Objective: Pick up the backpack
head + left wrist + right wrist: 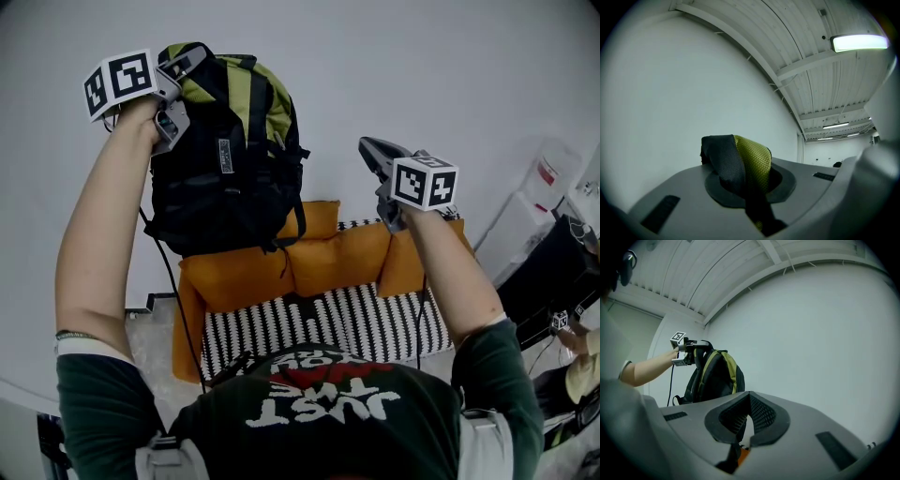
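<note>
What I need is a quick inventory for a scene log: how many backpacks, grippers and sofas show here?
backpack: 1
grippers: 2 (left gripper, shut on the backpack's top loop; right gripper, holding nothing)
sofa: 1
Total: 4

The backpack [230, 150] hangs from the left tool [181, 66] at upper left, before the wall [422, 56] and above the sofa's [328, 258] left end. The right tool [373, 152] is apart to its right, above the sofa's right end.
</note>
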Motion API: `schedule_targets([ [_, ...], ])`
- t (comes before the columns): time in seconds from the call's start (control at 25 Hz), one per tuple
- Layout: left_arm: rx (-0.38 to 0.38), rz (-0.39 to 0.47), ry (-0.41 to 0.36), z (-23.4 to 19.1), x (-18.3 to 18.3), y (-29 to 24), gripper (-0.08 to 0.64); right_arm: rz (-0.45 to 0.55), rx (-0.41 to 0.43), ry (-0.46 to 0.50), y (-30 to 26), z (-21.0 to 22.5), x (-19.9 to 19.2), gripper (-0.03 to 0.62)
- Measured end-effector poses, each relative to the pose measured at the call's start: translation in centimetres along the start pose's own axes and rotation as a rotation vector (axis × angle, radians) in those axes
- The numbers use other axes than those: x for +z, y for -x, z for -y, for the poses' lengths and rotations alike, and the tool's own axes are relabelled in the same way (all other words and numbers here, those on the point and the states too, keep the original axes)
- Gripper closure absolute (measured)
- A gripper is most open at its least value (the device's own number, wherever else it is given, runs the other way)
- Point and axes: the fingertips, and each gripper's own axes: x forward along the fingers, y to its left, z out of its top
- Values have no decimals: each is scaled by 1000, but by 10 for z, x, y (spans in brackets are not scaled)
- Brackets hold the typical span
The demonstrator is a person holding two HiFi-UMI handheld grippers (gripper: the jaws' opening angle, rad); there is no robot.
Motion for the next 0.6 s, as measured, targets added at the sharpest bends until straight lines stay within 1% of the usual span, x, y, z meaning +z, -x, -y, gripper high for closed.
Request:
schedule_targets([
  [0.6,-1,3,-1,0,-1,1,514,-4,5,24,0,-4,6,565],
])
